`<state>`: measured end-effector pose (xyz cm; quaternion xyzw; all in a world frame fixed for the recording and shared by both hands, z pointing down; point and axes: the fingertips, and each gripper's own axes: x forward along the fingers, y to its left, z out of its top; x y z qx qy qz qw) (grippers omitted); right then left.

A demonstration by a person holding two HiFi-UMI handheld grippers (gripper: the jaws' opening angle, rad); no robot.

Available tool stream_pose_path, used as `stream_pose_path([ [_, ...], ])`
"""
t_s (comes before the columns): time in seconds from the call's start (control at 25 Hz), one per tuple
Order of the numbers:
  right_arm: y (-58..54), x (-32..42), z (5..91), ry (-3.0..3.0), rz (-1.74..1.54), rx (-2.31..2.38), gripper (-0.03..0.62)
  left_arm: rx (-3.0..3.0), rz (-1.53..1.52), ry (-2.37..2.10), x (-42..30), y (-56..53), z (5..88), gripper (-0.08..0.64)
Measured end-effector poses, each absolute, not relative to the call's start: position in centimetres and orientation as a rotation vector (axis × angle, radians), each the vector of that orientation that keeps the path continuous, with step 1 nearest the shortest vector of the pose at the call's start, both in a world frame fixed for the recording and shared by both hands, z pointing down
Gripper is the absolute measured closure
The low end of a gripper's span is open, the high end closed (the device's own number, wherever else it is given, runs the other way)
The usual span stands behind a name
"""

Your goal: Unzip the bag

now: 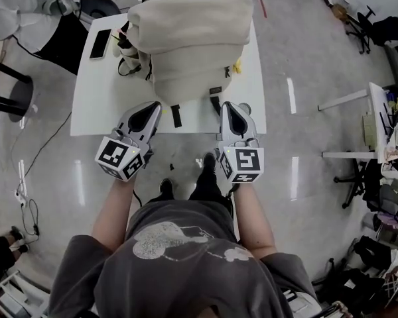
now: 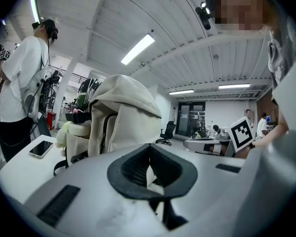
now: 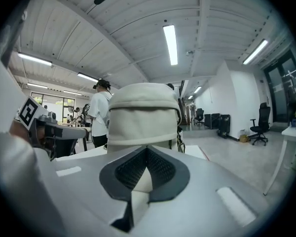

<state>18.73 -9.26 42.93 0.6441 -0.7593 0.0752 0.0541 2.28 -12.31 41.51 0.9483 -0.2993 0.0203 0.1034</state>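
Observation:
A cream backpack (image 1: 189,42) stands upright on the white table (image 1: 96,108); its black straps (image 1: 176,115) hang toward the near edge. My left gripper (image 1: 152,107) is at the table's near edge, just left of the bag's base, shut with nothing in it. My right gripper (image 1: 227,106) is at the base's right corner, also shut and empty. In the left gripper view the backpack (image 2: 126,112) rises beyond the closed jaws of the left gripper (image 2: 149,151). In the right gripper view the backpack (image 3: 144,115) fills the middle ahead of the right gripper (image 3: 147,154). No zipper pull shows.
A black phone (image 1: 100,43) lies on the table's far left, near the bag's stuffed side pocket (image 1: 127,53). A person in a white shirt (image 2: 17,90) stands beyond the table's left end. Office chairs (image 1: 361,22) and a desk (image 1: 378,121) stand to the right.

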Motion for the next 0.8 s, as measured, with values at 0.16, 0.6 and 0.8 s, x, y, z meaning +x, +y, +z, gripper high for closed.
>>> stream_pose_path([
  [0.16, -7.3, 16.7, 42.7, -2.264, 0.220, 1.983, 0.601, 2.816, 0.042, -0.828, 1.3, -11.0, 41.2, 0.554],
  [0.6, -4.3, 13.5, 42.2, -2.179, 0.191, 2.037, 0.601, 2.835, 0.007, -0.756, -1.1, -9.3, 40.6, 0.554],
  [0.8, -3.9, 12.8, 42.1, -2.172, 0.196, 2.039, 0.601, 2.833, 0.017, -0.739, -1.6, -8.5, 40.7, 0.554],
])
